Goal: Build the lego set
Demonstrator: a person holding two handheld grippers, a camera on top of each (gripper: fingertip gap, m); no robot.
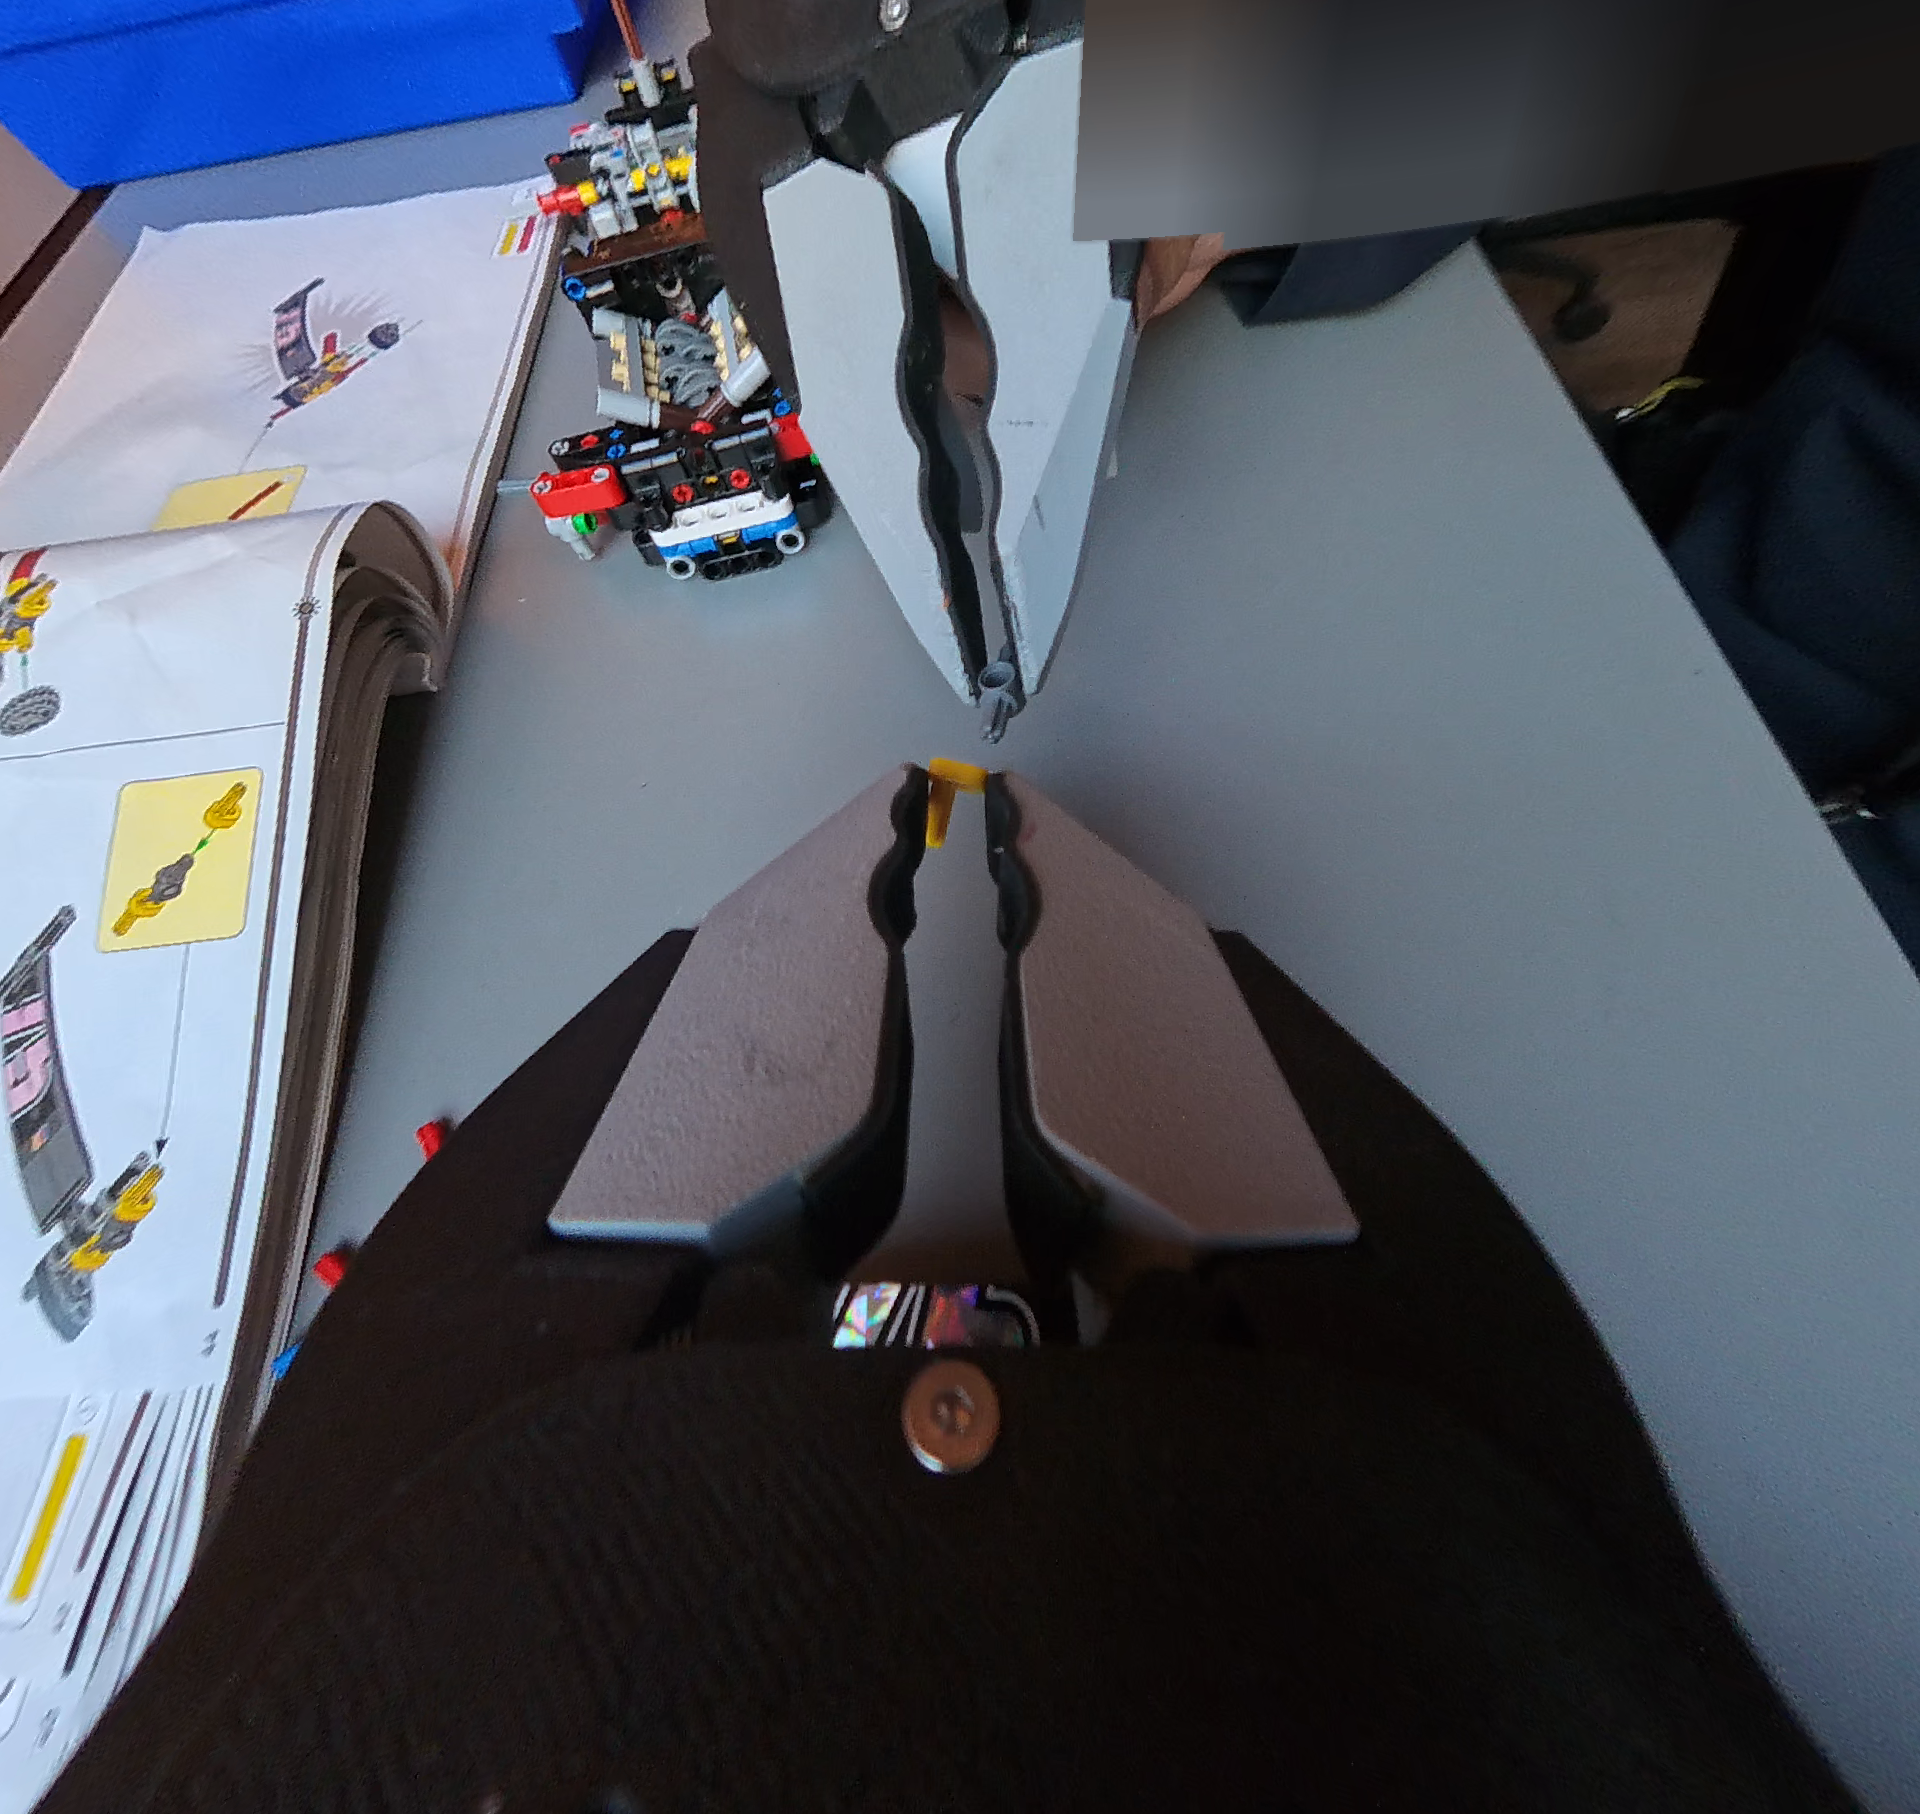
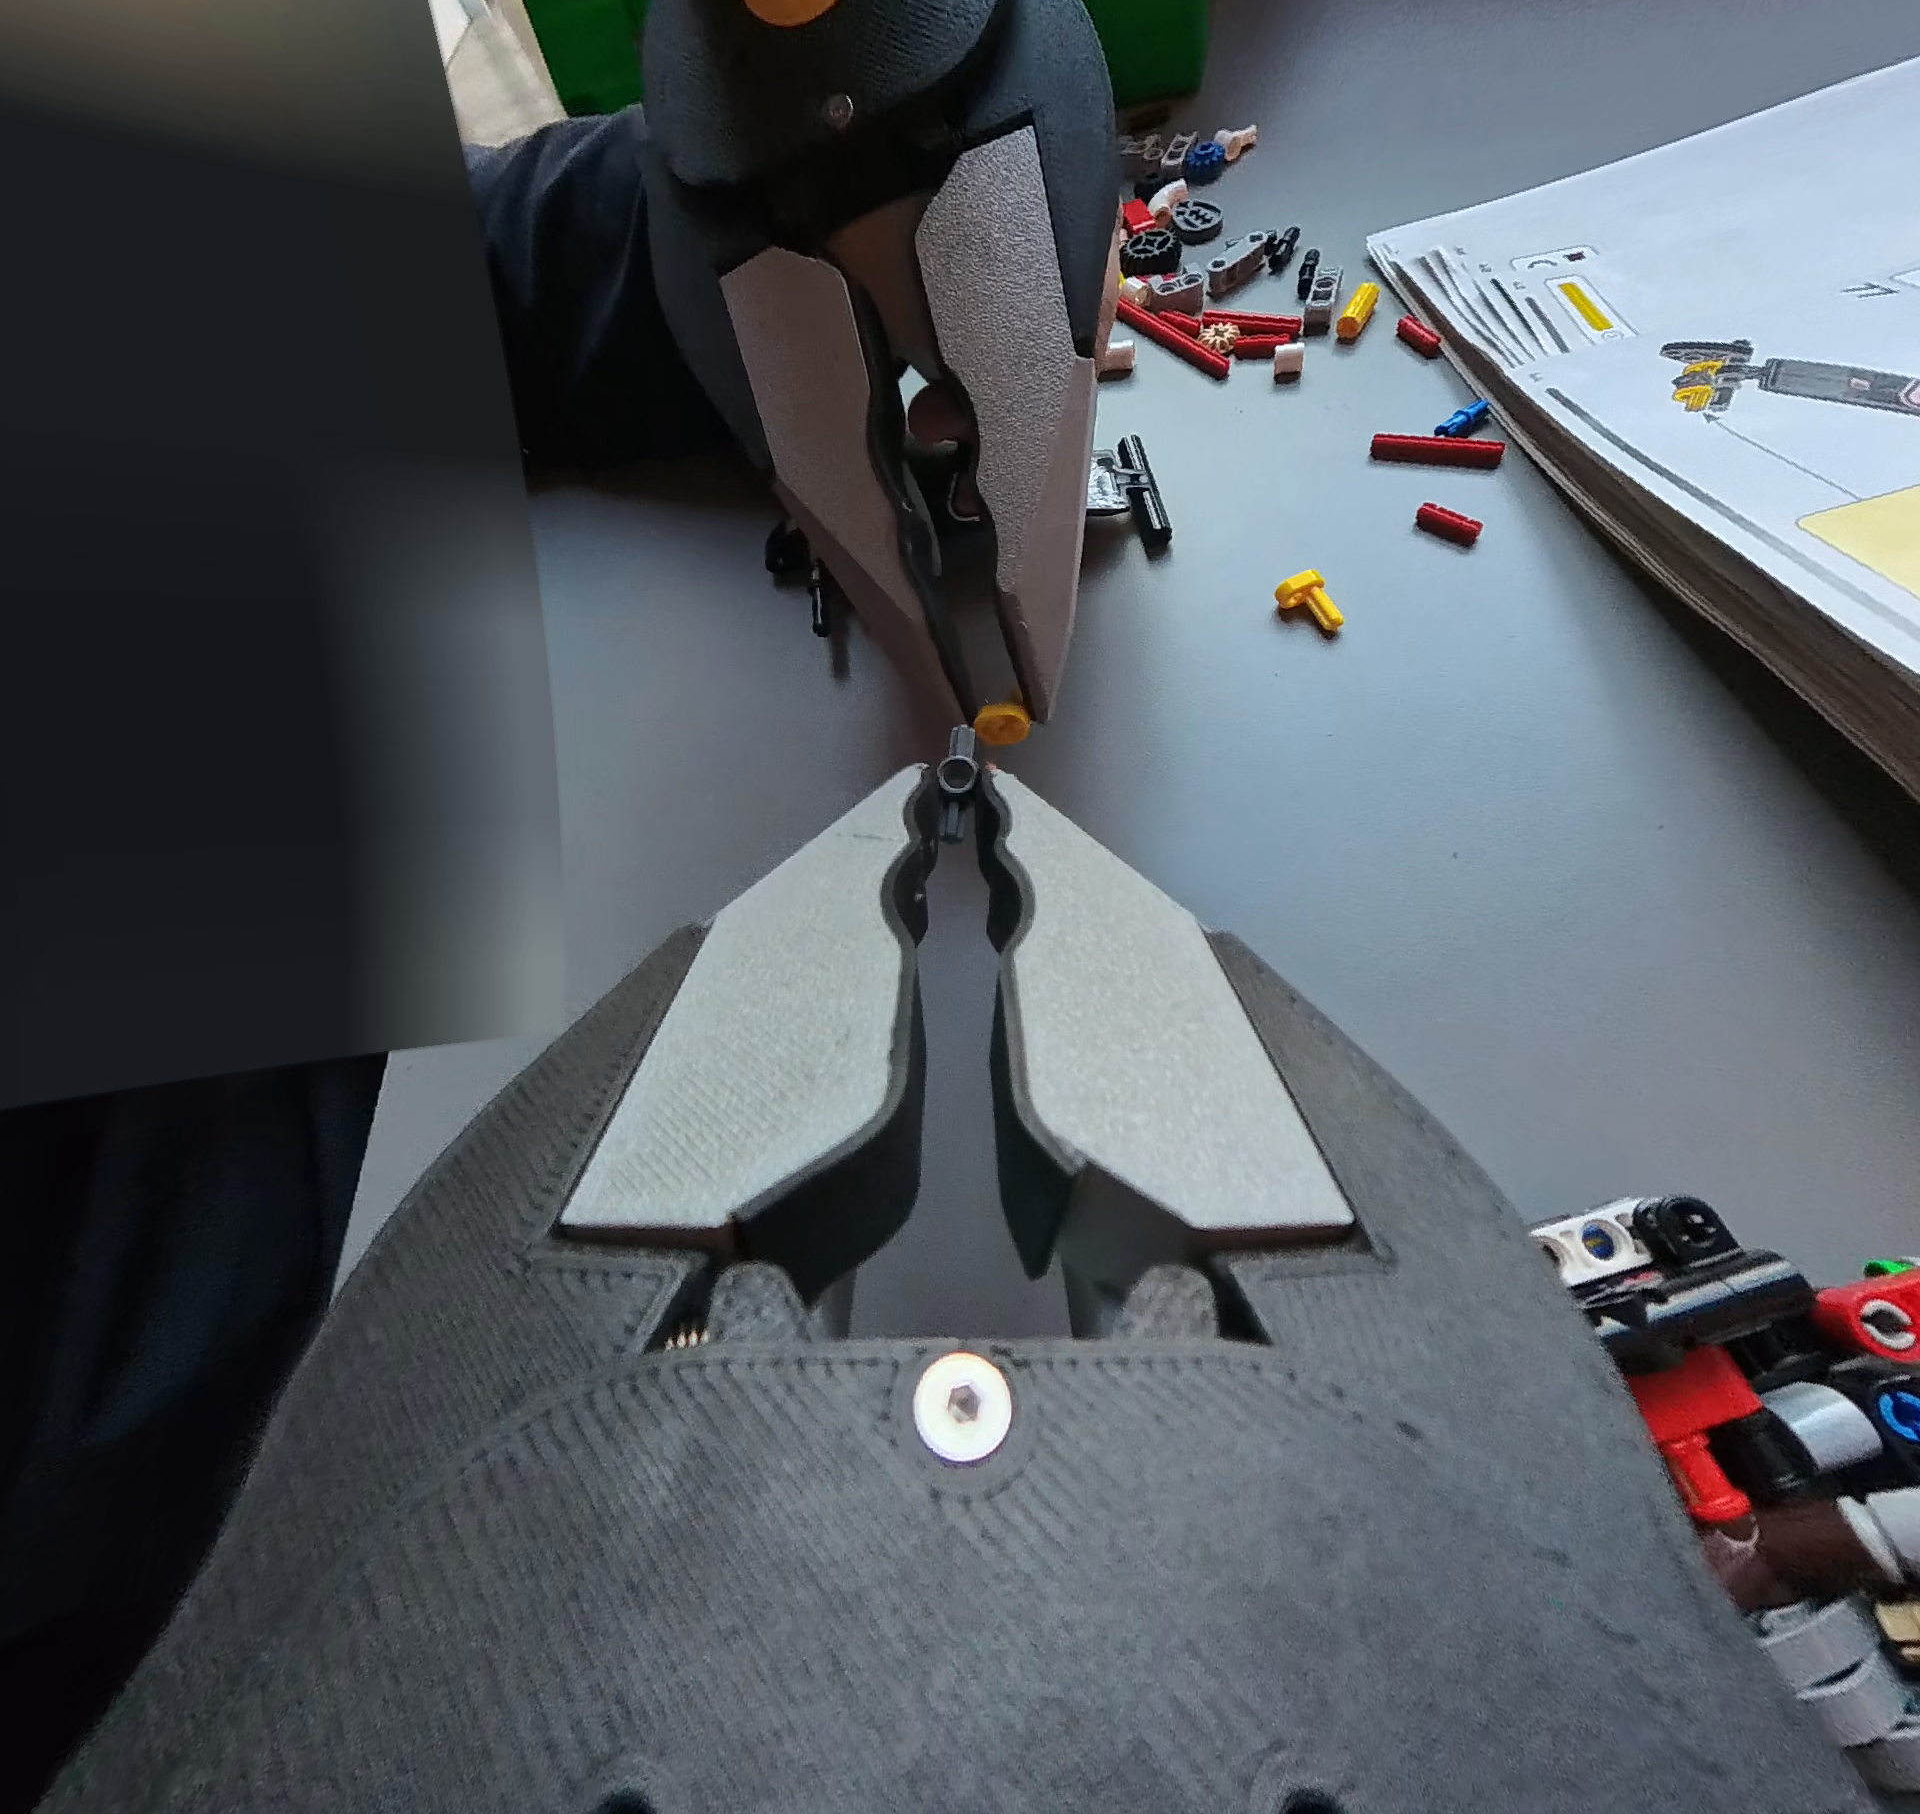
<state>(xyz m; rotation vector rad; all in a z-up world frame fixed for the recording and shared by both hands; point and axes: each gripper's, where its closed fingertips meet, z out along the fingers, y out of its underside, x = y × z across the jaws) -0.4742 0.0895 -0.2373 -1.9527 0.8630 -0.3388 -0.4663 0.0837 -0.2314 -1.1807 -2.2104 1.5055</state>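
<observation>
My left gripper [image 1: 954, 777] is shut on a small yellow T-shaped pin [image 1: 948, 793], held at the fingertips above the grey table [image 1: 1351, 829]. My right gripper [image 2: 956, 775] is shut on a small dark grey connector pin [image 2: 956, 782]. The two grippers face each other tip to tip, a short gap apart. In the left wrist view the right gripper [image 1: 1000, 689] comes down from above with the grey pin [image 1: 1000, 694] pointing at the yellow pin. In the right wrist view the left gripper [image 2: 1003, 715] shows the yellow pin's round end [image 2: 1003, 723] just beyond the grey pin.
A partly built brick model [image 1: 675, 362] stands at the back left. An open instruction booklet [image 1: 156, 725] lies at the left, blue bins [image 1: 291, 19] behind it. Loose red, black and yellow pieces [image 2: 1247, 310], another yellow pin [image 2: 1309, 601] and a green bin [image 2: 582, 8] show in the right wrist view. The grippers are tip to tip, or close to it.
</observation>
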